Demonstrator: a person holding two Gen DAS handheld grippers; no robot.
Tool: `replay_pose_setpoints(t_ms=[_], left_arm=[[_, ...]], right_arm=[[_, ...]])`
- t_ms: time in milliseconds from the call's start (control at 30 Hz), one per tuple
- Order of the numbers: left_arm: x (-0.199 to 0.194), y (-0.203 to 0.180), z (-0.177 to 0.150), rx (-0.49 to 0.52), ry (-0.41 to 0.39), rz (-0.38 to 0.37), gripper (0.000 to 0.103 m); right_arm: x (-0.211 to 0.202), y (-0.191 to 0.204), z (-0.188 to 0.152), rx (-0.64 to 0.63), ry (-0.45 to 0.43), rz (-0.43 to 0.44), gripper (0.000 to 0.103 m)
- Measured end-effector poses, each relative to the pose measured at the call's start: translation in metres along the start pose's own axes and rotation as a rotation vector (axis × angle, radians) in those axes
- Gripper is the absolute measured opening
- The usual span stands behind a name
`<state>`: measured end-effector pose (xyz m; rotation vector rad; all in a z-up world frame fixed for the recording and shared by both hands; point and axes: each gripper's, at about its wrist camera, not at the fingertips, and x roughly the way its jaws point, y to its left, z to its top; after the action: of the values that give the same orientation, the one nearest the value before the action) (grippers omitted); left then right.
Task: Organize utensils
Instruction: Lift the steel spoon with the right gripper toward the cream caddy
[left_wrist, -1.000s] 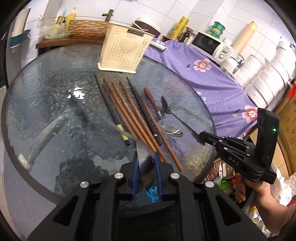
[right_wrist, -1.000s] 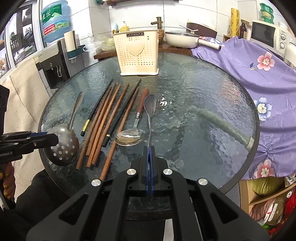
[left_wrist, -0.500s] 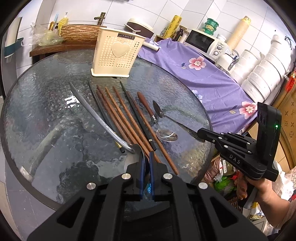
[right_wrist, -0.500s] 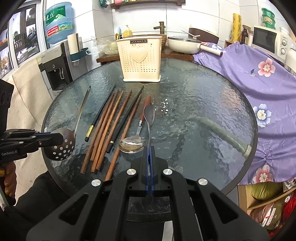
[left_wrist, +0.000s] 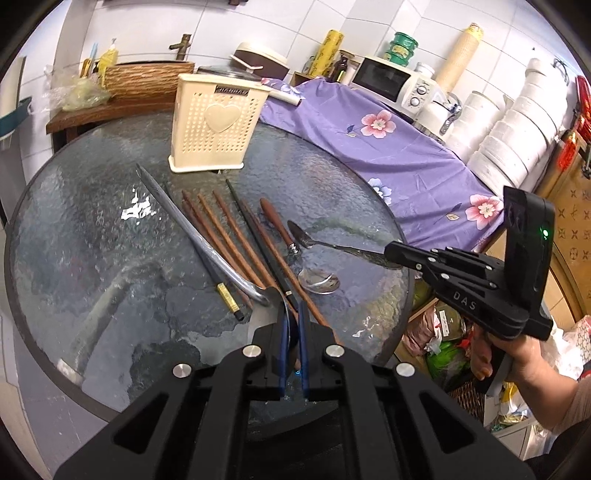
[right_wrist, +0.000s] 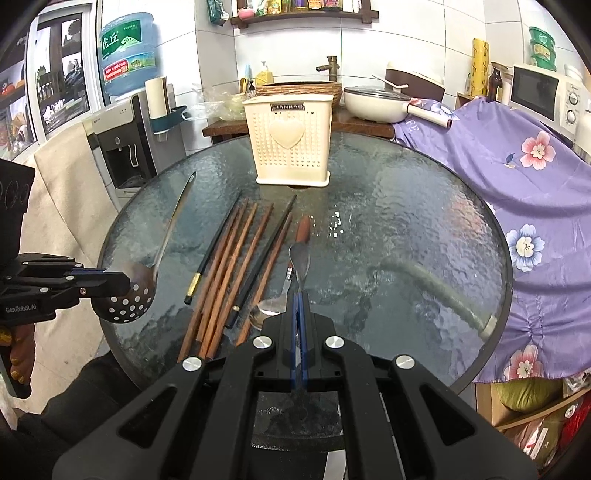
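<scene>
My left gripper (left_wrist: 291, 314) is shut on the bowl rim of a perforated steel ladle (left_wrist: 207, 247), whose long handle slants up and away to the left. From the right wrist view the ladle bowl (right_wrist: 127, 302) hangs off the left gripper (right_wrist: 120, 282) at the table's left edge. My right gripper (right_wrist: 298, 299) is shut on a steel spoon (right_wrist: 300, 256) and holds it above the glass. The right gripper (left_wrist: 391, 256) shows again at the right of the left wrist view. Several wooden chopsticks (right_wrist: 229, 266) and a wood-handled spoon (left_wrist: 319, 282) lie on the round glass table (right_wrist: 406, 221). A cream utensil holder (right_wrist: 291, 144) stands at the far edge.
A purple flowered cloth (right_wrist: 517, 184) covers the counter on the right, with a microwave (left_wrist: 391, 83) behind it. A water dispenser (right_wrist: 118, 147) stands at the left. A wooden counter (left_wrist: 110, 107) with a basket and a pan lies beyond the holder.
Both grippers have risen a little. The left jaws closed tighter on the ladle bowl, and its handle has swung up off the glass into view. The steel spoon has lifted too.
</scene>
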<state>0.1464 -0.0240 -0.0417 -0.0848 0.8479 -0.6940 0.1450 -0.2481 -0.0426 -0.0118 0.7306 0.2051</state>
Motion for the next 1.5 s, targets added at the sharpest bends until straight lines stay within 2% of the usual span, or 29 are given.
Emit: replay_pose_setpoints(t_ms=[67,300,467,633,767,867,1167,1500], left_arm=[[-0.002,-0.002,0.003,0.007,0.001,-0.015,0.005],[-0.011,0.000,0.018,-0.039,0.016,-0.147,0.005],[-0.018,0.000,0.028,-0.055,0.008,-0.188,0.005],[-0.021,-0.004,0.033,-0.028,0.015,-0.172,0.005],[-0.021,-0.003,0.039,-0.040,0.026,-0.198,0.005],[-0.022,-0.005,0.041,-0.028,0.021,-0.189,0.005],[-0.022,-0.004,0.041,-0.021,0.026,-0.184,0.005],[-0.008,0.010,0.025,-0.064,0.093,-0.165,0.006]], right_arm=[[-0.001,-0.001,0.004,-0.007,-0.003,-0.001,0.002],[-0.006,0.000,0.025,-0.043,-0.015,0.013,0.002],[-0.007,0.000,0.040,-0.060,-0.015,0.029,0.002],[-0.006,-0.003,0.054,-0.061,-0.005,0.045,0.002],[-0.005,-0.003,0.063,-0.059,-0.001,0.060,0.002],[-0.004,-0.002,0.069,-0.062,0.002,0.066,0.002],[-0.003,-0.002,0.076,-0.073,0.004,0.071,0.002],[-0.002,-0.002,0.078,-0.071,0.009,0.068,0.002]])
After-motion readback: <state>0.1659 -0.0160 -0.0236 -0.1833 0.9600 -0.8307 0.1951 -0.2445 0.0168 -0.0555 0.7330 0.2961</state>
